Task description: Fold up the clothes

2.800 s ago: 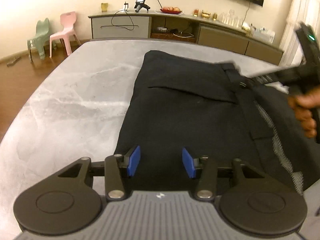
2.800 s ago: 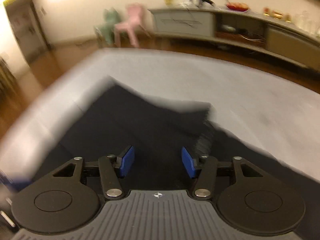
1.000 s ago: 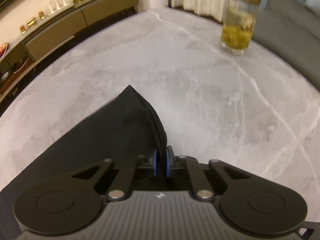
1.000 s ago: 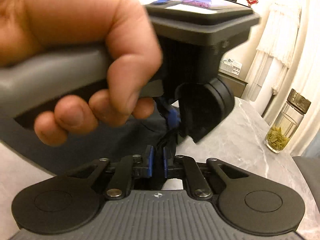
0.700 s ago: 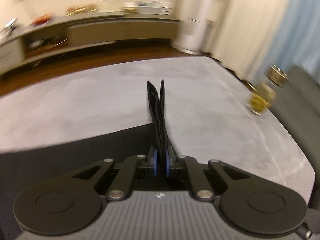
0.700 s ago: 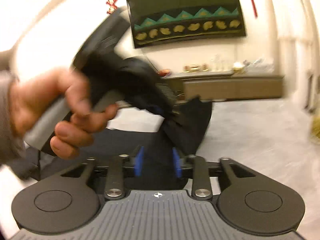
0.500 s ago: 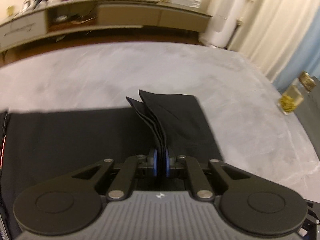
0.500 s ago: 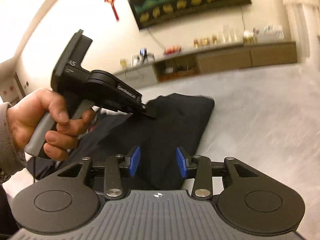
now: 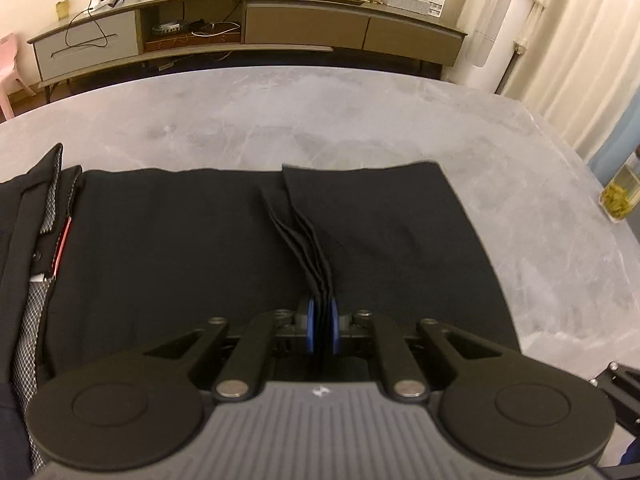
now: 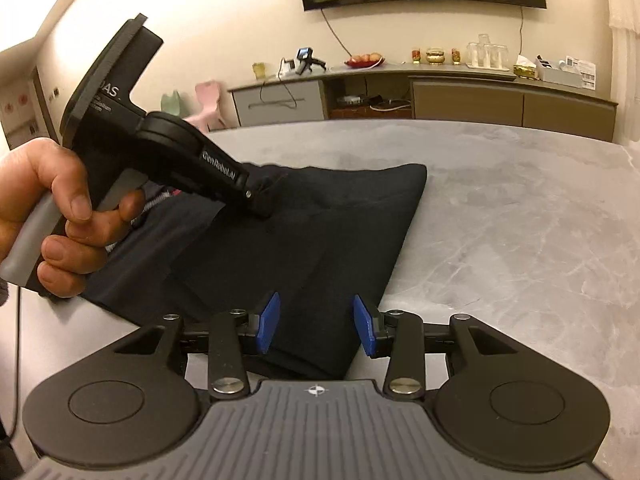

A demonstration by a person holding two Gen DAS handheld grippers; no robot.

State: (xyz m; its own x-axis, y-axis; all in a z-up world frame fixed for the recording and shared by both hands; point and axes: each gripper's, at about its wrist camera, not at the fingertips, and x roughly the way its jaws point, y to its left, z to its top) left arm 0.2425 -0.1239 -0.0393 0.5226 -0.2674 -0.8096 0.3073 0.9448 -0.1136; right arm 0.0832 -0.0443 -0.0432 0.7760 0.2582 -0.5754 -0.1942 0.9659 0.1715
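Note:
Black trousers lie folded over on the grey marble table. My left gripper is shut on a bunch of the trouser legs' hem layers, which fan out ahead of its blue pads. In the right wrist view the same trousers spread across the table, and a hand holds the left gripper, its tip pressed into the cloth. My right gripper is open; the near fold of the trousers lies between its blue pads without being pinched.
A glass jar of yellow-green tea stands near the table's right edge. A long sideboard with small items runs along the far wall. Pink and green child chairs stand on the floor to the left.
My left gripper has swung the leg ends over onto the rest of the trousers and kept its grip. My right gripper let go of the cloth, opened, and drew back toward the near fold.

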